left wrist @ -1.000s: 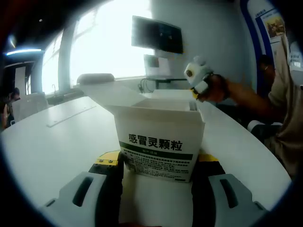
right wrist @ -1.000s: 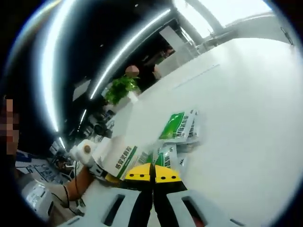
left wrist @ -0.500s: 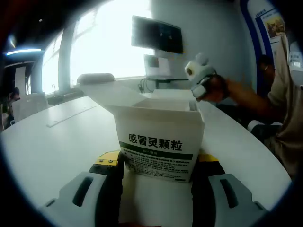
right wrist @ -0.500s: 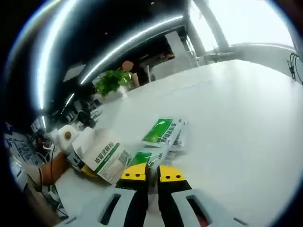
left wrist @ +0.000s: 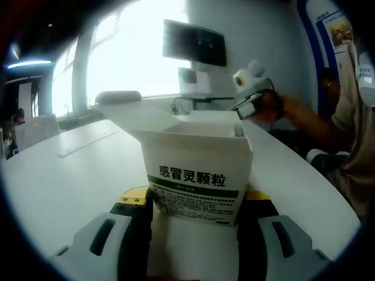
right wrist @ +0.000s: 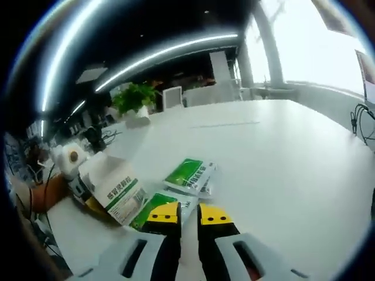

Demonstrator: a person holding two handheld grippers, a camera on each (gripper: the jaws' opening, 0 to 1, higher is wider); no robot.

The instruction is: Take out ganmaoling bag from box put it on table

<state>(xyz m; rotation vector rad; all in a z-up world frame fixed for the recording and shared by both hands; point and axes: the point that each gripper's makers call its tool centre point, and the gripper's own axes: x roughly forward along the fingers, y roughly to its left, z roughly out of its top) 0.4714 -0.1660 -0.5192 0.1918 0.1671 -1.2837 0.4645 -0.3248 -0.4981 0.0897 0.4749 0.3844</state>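
Between left jaws — box (left wrist: 196, 175), upright

My left tongs (left wrist: 193, 213) have grey moulded arms with dark oval slots, black inner faces and yellow tip blocks, the nine-o'clock block carrying small screws. My right tongs (right wrist: 188, 213) match: pale grey slotted arms, black inner edges, yellow caps with tiny dark screw dots. In the left gripper view, at one o'clock, the right tongs show as a white housing with a black underside. At three o'clock I see a beige short sleeve (left wrist: 350, 111).
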